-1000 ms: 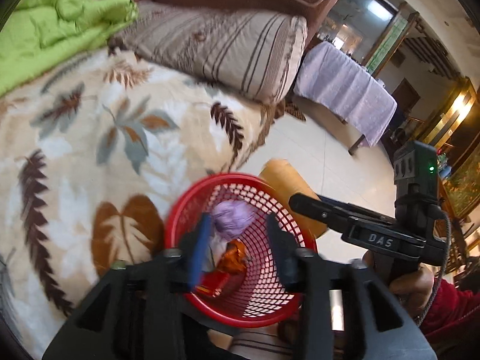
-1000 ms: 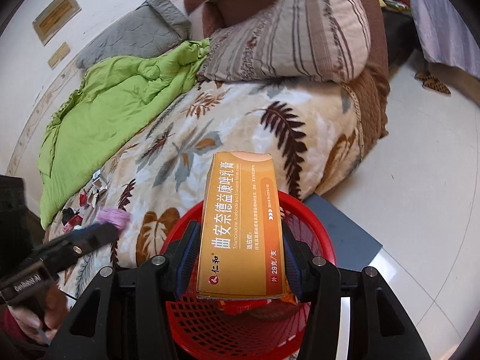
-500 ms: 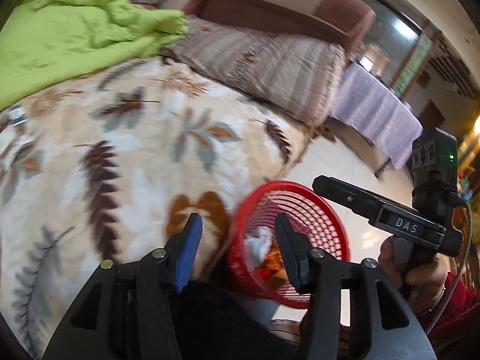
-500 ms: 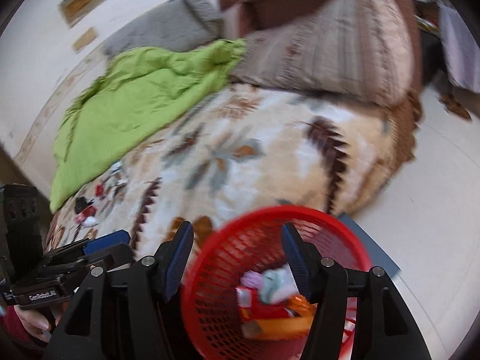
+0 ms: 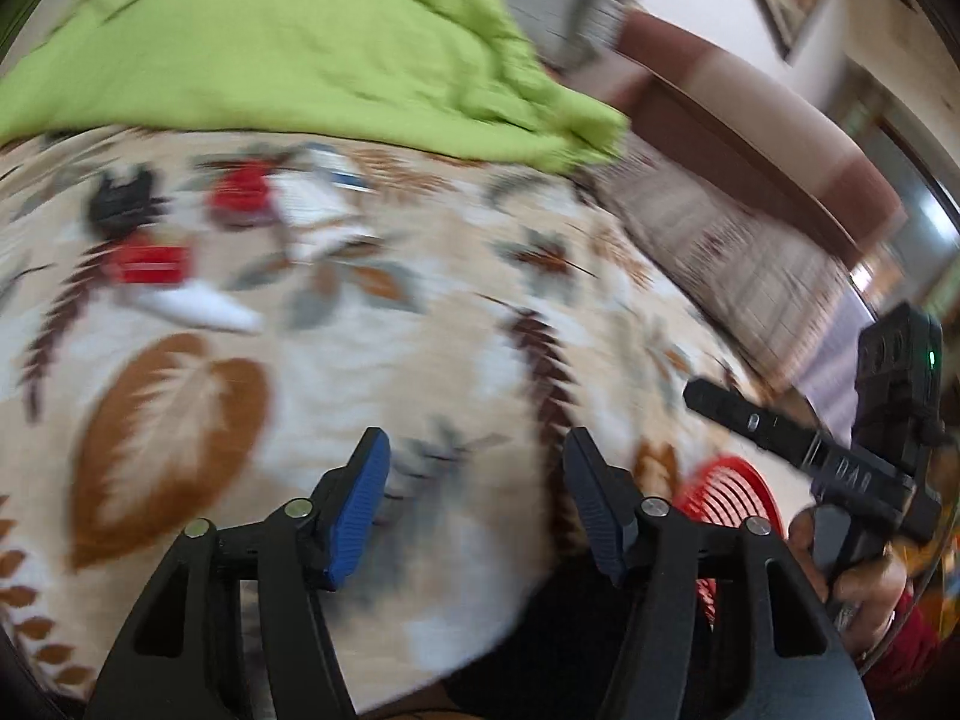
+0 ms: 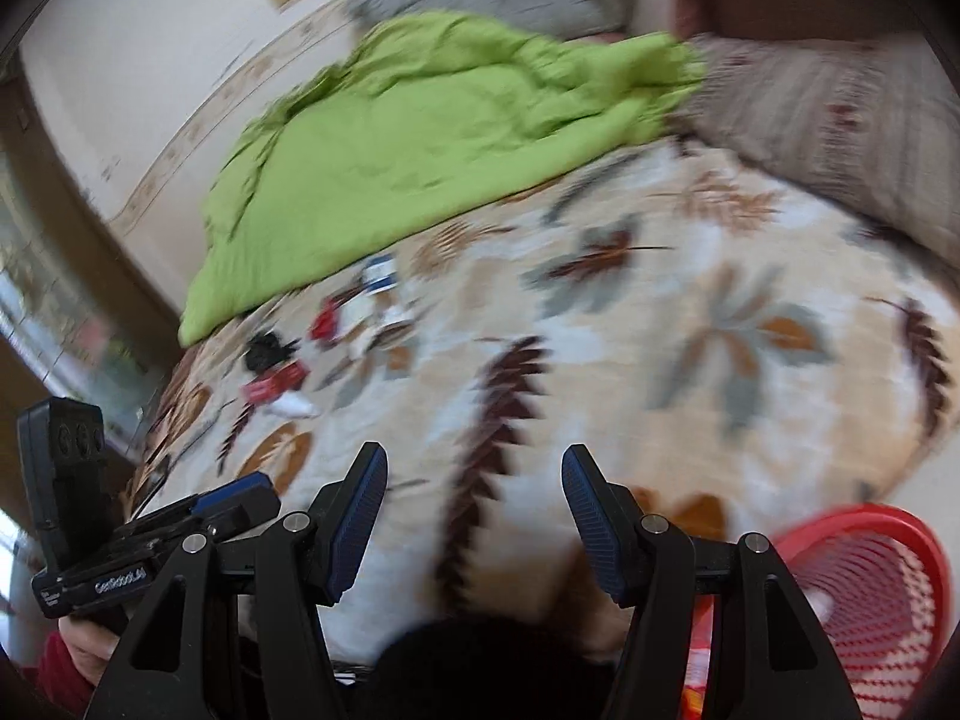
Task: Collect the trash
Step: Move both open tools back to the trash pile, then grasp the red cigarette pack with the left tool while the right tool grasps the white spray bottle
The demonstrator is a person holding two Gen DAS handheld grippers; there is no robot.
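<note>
Both views are motion-blurred. My left gripper [image 5: 477, 504] is open and empty over the leaf-patterned blanket [image 5: 372, 336]. My right gripper [image 6: 474, 519] is open and empty too; it shows at the right of the left wrist view [image 5: 780, 438]. Several pieces of trash lie on the blanket near the green quilt: a red wrapper [image 5: 153, 264], a black scrap [image 5: 120, 204], white packets [image 5: 312, 204]; the same pile shows in the right wrist view [image 6: 336, 330]. The red mesh basket [image 6: 876, 588] stands low at the bed's edge, also in the left wrist view [image 5: 729, 498].
A green quilt [image 6: 432, 138] covers the far part of the bed. A striped pillow [image 6: 840, 132] and a brown headboard [image 5: 750, 120] lie at the right. My left gripper's body [image 6: 120, 546] sits at the lower left of the right wrist view.
The right gripper let the orange box fall into the basket and opened. Both grippers swung left, away from the basket, toward the trash pile on the blanket.
</note>
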